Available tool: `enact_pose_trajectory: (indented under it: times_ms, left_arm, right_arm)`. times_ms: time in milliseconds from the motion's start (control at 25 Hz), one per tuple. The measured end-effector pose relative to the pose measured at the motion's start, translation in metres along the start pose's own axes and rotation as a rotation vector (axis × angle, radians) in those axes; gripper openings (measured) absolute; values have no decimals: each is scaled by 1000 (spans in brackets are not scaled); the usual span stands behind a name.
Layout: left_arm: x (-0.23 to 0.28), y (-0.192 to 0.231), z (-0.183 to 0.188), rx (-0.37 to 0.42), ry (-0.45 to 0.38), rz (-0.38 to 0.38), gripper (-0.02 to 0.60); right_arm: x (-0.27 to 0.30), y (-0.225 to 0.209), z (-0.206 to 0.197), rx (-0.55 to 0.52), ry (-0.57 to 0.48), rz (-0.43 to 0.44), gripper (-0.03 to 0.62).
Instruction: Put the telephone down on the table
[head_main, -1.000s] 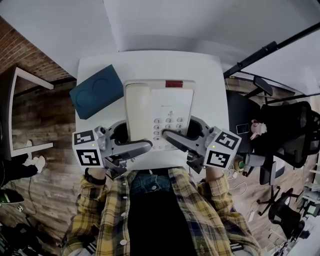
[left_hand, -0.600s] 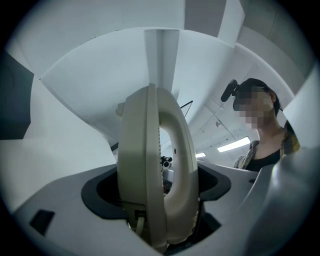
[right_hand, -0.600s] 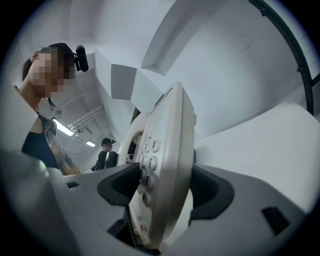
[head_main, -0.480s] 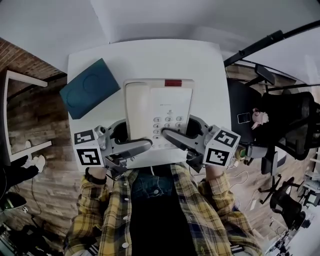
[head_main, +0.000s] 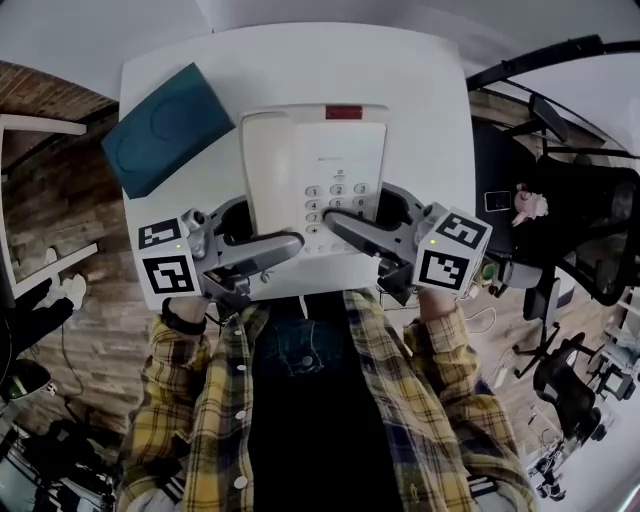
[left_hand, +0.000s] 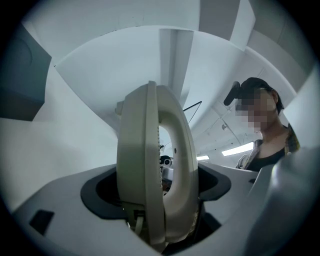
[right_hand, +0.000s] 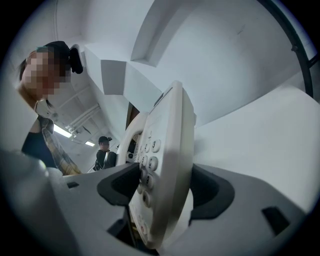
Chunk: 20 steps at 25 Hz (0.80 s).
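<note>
Phone (head_main: 315, 170) and both grippers now sit higher in the head view than a second ago. Left gripper (head_main: 250, 238) pinches its handset edge and right gripper (head_main: 372, 222) its keypad edge, probably to keep it level over the counter (head_main: 420, 80) for lowering.

A white bench (head_main: 420, 70) is standing on a wooden floor (head_main: 100, 340), with 1 flat teal box (head_main: 165, 128) lying at its left edge.

Yellow plaid shirt (head_main: 190, 420), black top (head_main: 320, 440) beneath
</note>
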<state>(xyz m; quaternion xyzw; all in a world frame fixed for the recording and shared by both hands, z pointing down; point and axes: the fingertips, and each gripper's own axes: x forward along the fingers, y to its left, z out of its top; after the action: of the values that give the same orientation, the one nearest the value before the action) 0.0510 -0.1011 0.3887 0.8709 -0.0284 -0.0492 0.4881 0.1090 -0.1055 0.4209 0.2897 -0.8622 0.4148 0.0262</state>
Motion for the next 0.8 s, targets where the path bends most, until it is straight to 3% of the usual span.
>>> enact_pose_trajectory:
  times_ms: [800]
  left_arm:
    - [0, 67, -45, -205, 38, 66, 397]
  right_arm:
    - [17, -53, -61, 188, 16, -41, 288]
